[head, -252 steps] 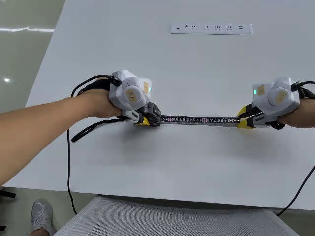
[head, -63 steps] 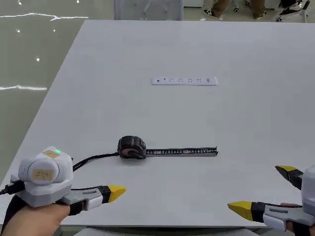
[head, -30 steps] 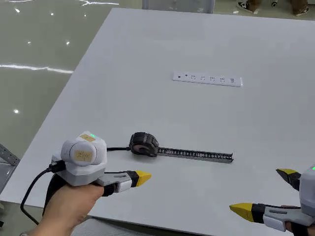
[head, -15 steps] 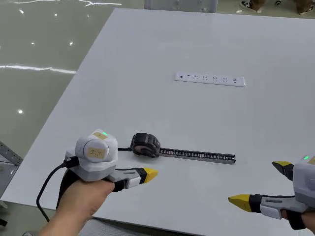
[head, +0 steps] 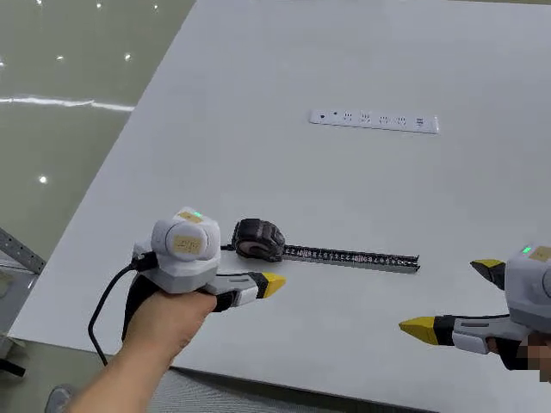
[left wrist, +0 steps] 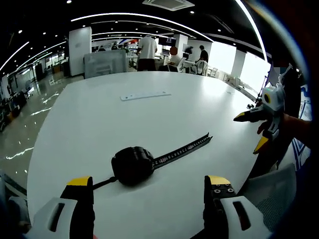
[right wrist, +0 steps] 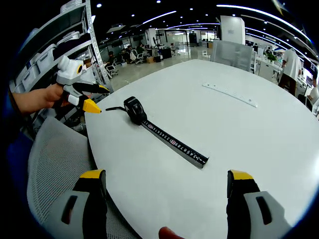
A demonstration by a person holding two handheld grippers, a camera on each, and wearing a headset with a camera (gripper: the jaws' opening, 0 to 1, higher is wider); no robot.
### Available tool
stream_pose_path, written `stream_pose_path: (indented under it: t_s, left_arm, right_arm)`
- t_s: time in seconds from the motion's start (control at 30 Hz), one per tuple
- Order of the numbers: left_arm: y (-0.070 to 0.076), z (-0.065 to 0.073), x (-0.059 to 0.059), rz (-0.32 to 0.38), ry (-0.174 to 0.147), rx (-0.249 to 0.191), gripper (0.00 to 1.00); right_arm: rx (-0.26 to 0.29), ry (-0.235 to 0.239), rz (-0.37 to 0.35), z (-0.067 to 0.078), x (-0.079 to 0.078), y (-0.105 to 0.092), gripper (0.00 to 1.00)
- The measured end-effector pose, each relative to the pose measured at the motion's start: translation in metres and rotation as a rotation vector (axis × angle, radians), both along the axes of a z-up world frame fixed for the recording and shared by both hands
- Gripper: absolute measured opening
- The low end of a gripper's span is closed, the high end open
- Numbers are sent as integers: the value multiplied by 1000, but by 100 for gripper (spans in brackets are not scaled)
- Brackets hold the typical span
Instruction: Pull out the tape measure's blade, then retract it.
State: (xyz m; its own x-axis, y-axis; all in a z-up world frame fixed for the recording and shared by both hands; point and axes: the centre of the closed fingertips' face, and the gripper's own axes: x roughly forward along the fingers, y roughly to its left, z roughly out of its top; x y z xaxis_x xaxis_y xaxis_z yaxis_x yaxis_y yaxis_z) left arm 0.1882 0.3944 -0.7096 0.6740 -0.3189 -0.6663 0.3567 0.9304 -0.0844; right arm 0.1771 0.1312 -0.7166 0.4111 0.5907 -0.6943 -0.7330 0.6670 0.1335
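The black tape measure (head: 258, 239) lies on the white table (head: 258, 103) with its blade (head: 353, 257) pulled out to the right, flat on the surface. My left gripper (head: 269, 284) hovers just in front of the case, open and holding nothing. In the left gripper view the case (left wrist: 132, 165) sits between and beyond the wide-spread jaws of my left gripper (left wrist: 148, 181). My right gripper (head: 452, 297) is open near the table's front right, short of the blade's end (right wrist: 202, 160). The right gripper view shows the whole tape (right wrist: 135, 109) ahead of my right gripper (right wrist: 166, 175).
A white power strip (head: 374, 120) lies farther back on the table. A black cable (head: 103, 310) hangs from the left gripper over the table's near edge. A mesh chair back (right wrist: 55, 159) stands below that edge. People stand far off in the room.
Earlier both grippers held the tape stretched between them; now it lies free on the table, blade out. Over the last second my left gripper has moved forward toward the case.
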Motion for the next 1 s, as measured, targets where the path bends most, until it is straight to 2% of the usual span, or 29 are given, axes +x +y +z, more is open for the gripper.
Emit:
stream_pose_path:
  t_s: [0.37,0.47,0.7,0.87,1.0]
  left_arm:
    - [-3,-10,22,58,-8,7,85]
    - [-4,-15,26,69,4,4,84]
    - [-7,-24,37,102,7,5,84]
    - [-5,-29,47,142,-9,9,83]
    - [-3,-35,53,178,-9,4,83]
  right_arm:
    - [-49,8,87,-16,11,4,94]
    - [-64,10,116,-20,15,5,93]
    - [-106,4,189,-30,30,7,89]
    - [-127,6,227,-37,39,8,87]
    - [-146,10,254,-42,45,9,85]
